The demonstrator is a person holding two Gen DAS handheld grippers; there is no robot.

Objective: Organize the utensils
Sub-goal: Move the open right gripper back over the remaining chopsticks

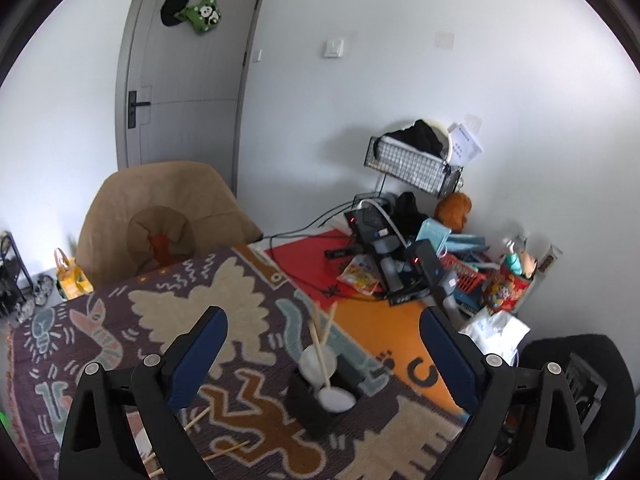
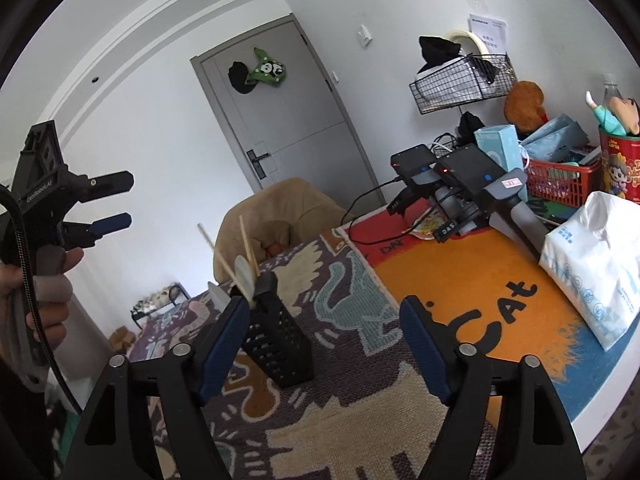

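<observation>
Your left gripper (image 1: 324,344) hangs with jaws spread wide and empty above the black utensil holder (image 1: 320,400), which stands upright on the patterned mat (image 1: 248,308). Chopsticks (image 1: 320,340) in it lean upward toward the far side beside white spoons (image 1: 336,398). Loose chopsticks (image 1: 228,449) lie flat at near left. Your right gripper (image 2: 324,316), also spread and empty, flanks the holder; open mat lies to its right.
</observation>
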